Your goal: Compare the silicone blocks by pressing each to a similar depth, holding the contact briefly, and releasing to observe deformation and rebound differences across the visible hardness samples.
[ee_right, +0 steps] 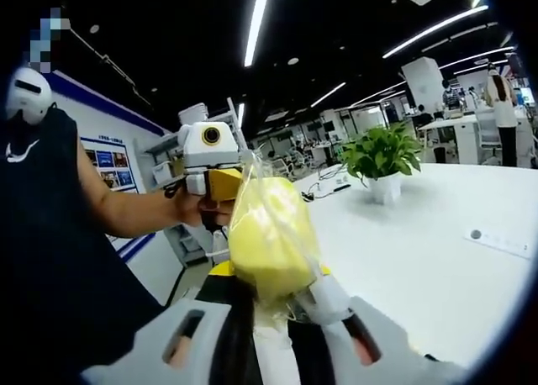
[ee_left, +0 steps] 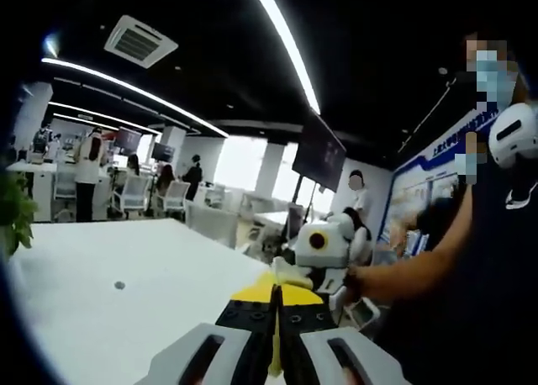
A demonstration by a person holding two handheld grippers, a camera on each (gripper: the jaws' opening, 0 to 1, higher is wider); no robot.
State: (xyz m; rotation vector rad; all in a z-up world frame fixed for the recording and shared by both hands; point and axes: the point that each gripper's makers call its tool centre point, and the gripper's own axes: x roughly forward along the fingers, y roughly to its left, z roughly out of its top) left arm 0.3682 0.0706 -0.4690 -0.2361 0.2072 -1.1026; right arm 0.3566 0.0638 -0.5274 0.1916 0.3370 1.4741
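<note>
My right gripper (ee_right: 277, 305) pinches a bagged yellow silicone block (ee_right: 269, 238), held above the white table (ee_right: 420, 259). My left gripper (ee_left: 275, 334) has its jaws pressed together, empty. Risk — the plastic bag is slick, so the block could slide out under squeeze, skewing the depth comparison.

white table (ee_right: 437, 259) | potted green plant (ee_right: 380, 160) standing on it | wall screen (ee_left: 319, 152) | ceiling light strips (ee_left: 286, 40) | air vent (ee_left: 139, 41) | white chairs (ee_left: 172, 197)
</note>
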